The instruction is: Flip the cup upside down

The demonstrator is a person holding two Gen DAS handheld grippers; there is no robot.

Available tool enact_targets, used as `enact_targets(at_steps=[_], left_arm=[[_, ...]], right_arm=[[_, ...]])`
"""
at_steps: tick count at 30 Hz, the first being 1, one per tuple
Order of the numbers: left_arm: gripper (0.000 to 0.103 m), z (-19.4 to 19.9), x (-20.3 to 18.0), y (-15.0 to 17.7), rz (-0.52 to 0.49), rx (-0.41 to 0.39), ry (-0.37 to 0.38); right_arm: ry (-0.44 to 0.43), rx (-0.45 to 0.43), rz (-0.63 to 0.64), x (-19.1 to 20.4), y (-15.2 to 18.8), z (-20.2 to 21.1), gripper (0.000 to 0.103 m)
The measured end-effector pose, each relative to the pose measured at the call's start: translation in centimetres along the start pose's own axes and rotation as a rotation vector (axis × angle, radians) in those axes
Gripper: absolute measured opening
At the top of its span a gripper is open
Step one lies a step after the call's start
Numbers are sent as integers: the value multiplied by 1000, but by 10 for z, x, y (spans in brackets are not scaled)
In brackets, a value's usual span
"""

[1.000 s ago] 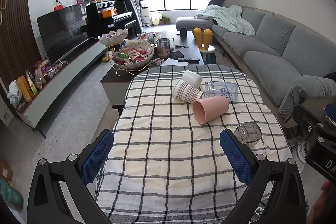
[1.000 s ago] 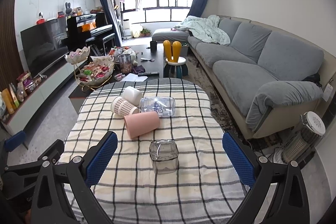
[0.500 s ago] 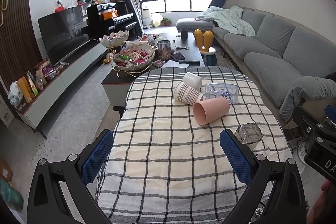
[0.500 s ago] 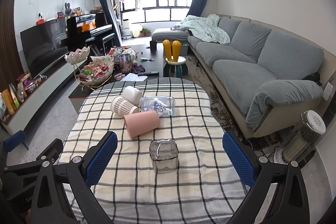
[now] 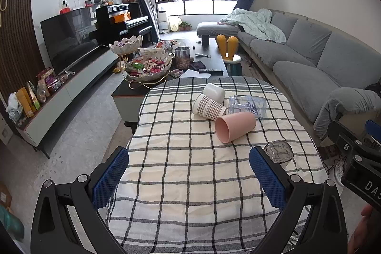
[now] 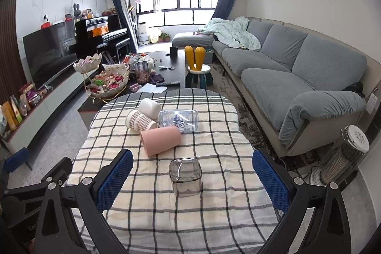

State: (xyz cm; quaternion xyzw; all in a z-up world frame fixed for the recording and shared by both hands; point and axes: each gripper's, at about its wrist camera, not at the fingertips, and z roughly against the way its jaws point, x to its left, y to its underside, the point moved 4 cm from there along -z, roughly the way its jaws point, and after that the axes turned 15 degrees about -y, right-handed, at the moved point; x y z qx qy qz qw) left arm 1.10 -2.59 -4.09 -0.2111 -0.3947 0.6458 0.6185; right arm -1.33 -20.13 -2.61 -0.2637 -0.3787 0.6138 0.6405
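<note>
Several cups lie on their sides on the checked tablecloth (image 5: 181, 158): a pink cup (image 5: 235, 126) (image 6: 160, 141), a checked paper cup (image 5: 209, 107) (image 6: 141, 123), a white cup (image 5: 213, 91) (image 6: 150, 106) and a clear printed cup (image 5: 247, 105) (image 6: 179, 120). A grey clear square cup (image 6: 185, 177) (image 5: 278, 153) stands upside down nearer to me. My left gripper (image 5: 188, 179) is open and empty over the near table. My right gripper (image 6: 190, 179) is open, with the grey cup between and just beyond its fingertips.
A dark coffee table (image 5: 209, 56) with snack bowls stands beyond the table. A grey sofa (image 6: 285, 73) runs along the right. A TV unit (image 5: 71, 77) lines the left wall. A small heater (image 6: 345, 158) stands at the right.
The left view has shifted slightly, with the table a little further right in the frame. The cups and the right gripper have not visibly moved.
</note>
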Motion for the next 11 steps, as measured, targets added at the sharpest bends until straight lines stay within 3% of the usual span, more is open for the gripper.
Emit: enact_targets(at_steps=[11], left_arm=[[103,-2,-3,2,-9,-9,-22]], right_arm=[[0,2,-1,-1,1,0,101]])
